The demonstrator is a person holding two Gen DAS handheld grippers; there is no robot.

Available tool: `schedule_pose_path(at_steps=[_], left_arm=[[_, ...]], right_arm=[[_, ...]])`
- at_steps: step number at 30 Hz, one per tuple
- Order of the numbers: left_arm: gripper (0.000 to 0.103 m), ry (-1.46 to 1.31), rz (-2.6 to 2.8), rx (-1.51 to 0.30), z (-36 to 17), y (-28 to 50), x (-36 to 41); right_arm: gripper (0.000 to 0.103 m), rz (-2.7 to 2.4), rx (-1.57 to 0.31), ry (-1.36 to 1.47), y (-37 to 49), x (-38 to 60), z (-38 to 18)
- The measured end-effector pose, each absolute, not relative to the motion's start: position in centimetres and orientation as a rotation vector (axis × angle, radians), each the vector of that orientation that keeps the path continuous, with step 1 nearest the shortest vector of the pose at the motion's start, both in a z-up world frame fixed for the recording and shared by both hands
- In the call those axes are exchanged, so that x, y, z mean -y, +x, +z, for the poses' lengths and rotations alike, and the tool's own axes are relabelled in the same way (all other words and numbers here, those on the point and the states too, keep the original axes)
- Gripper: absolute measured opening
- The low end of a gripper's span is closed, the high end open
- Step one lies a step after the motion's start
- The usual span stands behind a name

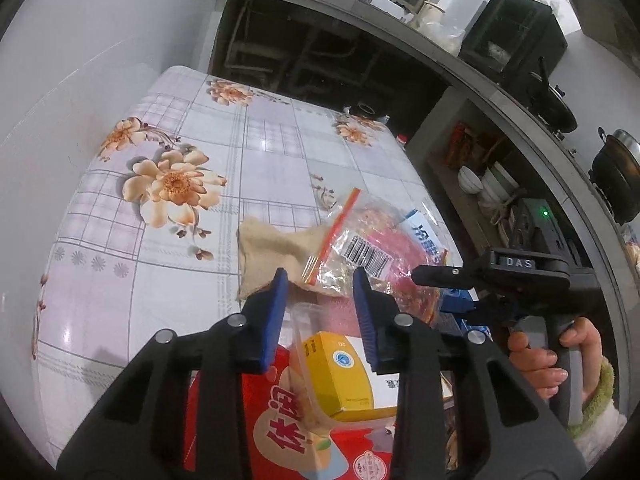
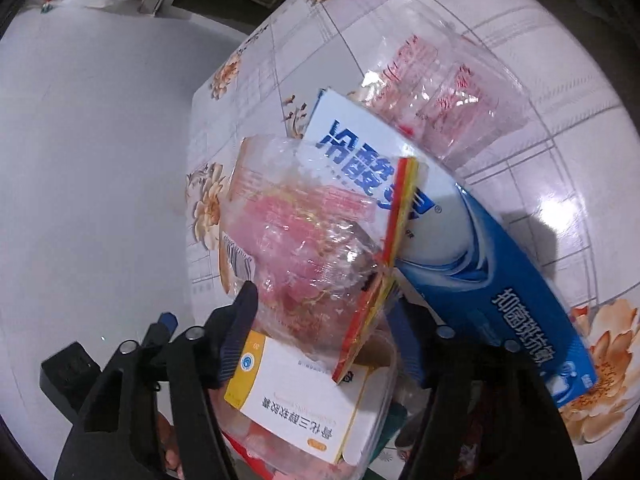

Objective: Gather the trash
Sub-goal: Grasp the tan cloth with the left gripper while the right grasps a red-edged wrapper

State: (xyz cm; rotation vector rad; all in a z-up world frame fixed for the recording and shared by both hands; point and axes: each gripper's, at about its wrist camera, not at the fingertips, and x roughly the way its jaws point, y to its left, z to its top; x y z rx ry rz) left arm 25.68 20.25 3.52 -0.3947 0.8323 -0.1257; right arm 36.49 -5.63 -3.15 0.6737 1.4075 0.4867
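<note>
Right gripper (image 2: 320,312) jaws open around crinkled clear zip bag with red-yellow seal (image 2: 312,256), atop litter on floral worktop (image 2: 560,128); close squarely mid-bag. Left gripper (image 1: 320,284) jaws open, empty.

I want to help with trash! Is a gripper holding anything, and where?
Left fingers are open and hold nothing. Right fingers sit either side of the bag, at its bottom end; whether they grip it cannot be told.

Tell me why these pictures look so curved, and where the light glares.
Left wrist view: the fisheye lens bows the floral plastic tablecloth and darkens the corners; small white glints dot it. Right wrist view: bright glare on the crinkled clear zip bag and on the cloth, and a dark shadow beside the blue-and-white cardboard box.
</note>
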Motion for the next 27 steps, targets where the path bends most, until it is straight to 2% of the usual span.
schedule_pose_path(at_steps=[6, 11, 13, 18, 27], left_arm=[[0.029, -0.402, -0.132, -0.841, 3.2, 25.6, -20.3], [0.027, -0.407, -0.134, -0.845, 2.9, 25.5, -20.3], [0.027, -0.412, -0.132, -0.842, 2.9, 25.5, -20.4], [0.027, -0.416, -0.126, -0.823, 3.3, 25.2, -20.7], [0.027, -0.428, -0.123, -0.807, 5.0, 25.3, -21.2]], right_arm=[[0.038, 0.486, -1.369, 0.729, 36.0, 6.4, -3.4], [0.015, 0.526, -1.311, 0.733, 35.2, 7.0, -2.5], [0.01, 0.559, -1.278, 0.733, 35.0, 7.0, -1.6], [0.006, 0.642, -1.189, 0.717, 34.6, 6.8, 0.9], [0.005, 0.712, -0.941, 0.72, 33.1, 11.8, 7.3]])
